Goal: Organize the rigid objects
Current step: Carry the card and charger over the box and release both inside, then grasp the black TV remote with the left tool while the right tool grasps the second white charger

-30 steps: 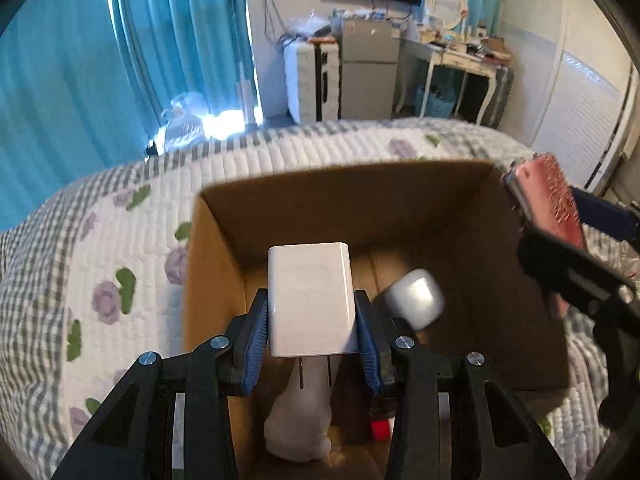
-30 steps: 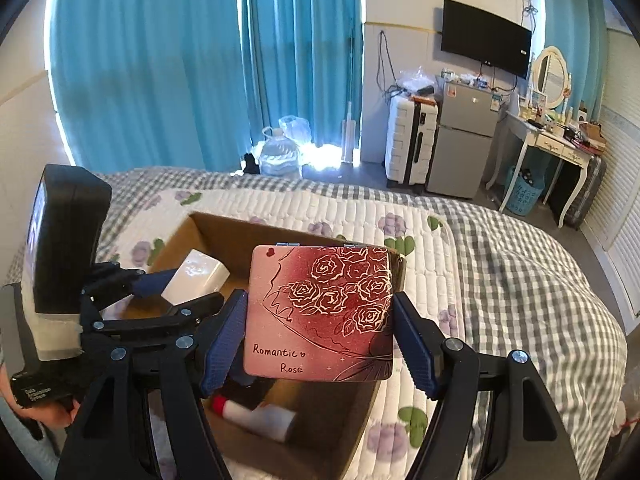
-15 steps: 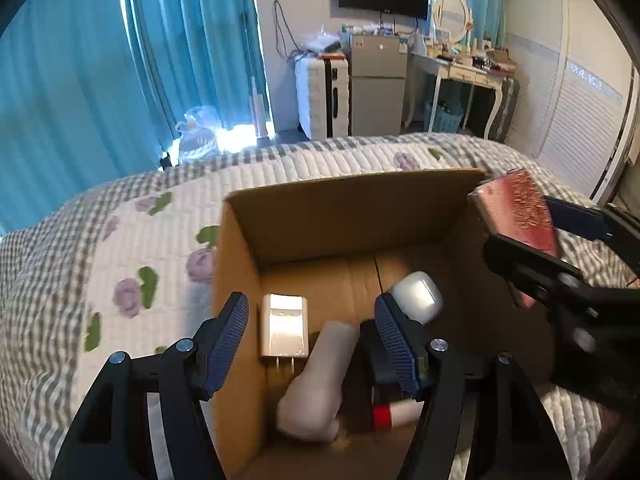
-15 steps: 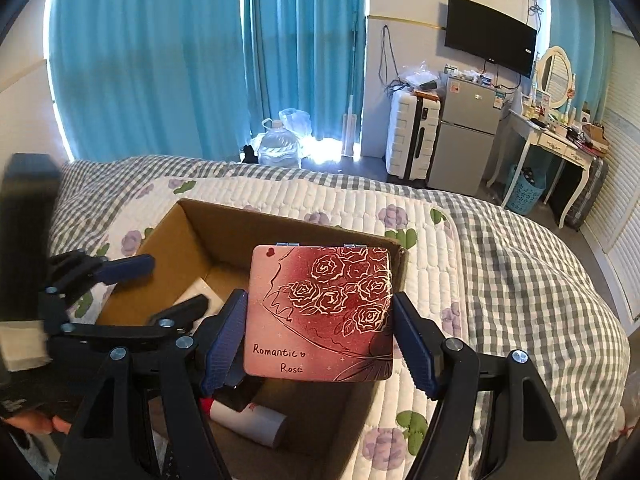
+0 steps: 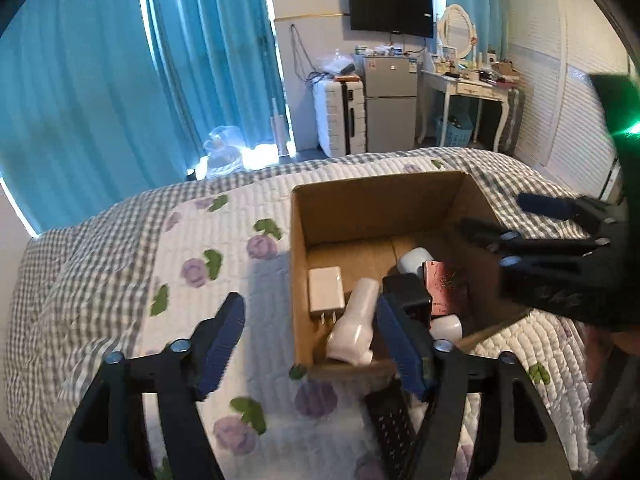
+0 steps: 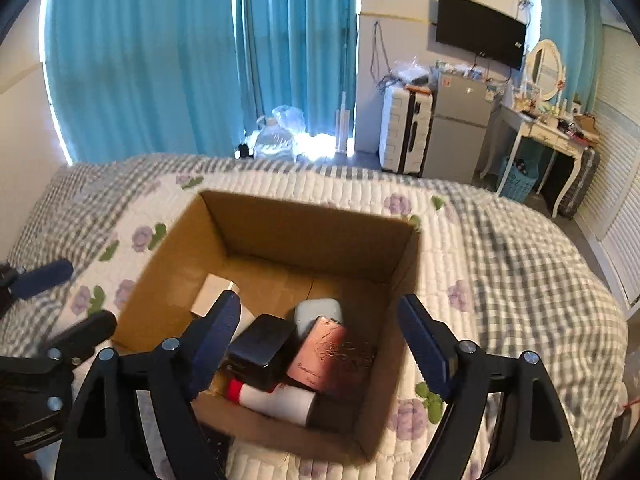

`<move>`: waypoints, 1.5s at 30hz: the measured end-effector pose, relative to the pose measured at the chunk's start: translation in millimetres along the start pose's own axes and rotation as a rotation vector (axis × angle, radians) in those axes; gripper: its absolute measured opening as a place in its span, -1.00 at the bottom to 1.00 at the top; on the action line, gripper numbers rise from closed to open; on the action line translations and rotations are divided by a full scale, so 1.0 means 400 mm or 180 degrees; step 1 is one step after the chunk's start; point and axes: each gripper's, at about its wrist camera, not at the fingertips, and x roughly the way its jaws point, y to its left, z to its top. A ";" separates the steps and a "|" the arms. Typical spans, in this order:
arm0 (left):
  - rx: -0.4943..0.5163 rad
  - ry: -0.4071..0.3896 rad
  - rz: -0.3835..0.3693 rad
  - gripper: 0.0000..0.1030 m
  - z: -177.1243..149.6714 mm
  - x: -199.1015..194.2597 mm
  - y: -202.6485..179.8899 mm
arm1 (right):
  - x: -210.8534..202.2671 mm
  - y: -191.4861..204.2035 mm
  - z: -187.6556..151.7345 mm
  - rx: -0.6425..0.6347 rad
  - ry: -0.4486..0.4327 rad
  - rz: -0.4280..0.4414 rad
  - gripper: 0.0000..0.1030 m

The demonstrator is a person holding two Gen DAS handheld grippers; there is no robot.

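Cardboard box (image 6: 224,236) on the bed (image 6: 500,264).
Both left tongs (image 5: 308,344) and right tongs (image 6: 320,340) gape wide, empty, above it.

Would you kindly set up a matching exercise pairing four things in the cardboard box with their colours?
Things:
1. charger plug
2. flat case with rose print
3. blocky adapter
4. cap on the white tube

Colours:
A. black
B. red
C. white
D. pinkish red

Pairs: 1-C, 2-D, 3-A, 4-B
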 end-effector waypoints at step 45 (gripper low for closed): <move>-0.0421 0.0801 -0.0092 -0.17 -0.337 0.124 -0.066 | -0.012 -0.047 -0.387 0.0275 0.0402 -0.0047 0.89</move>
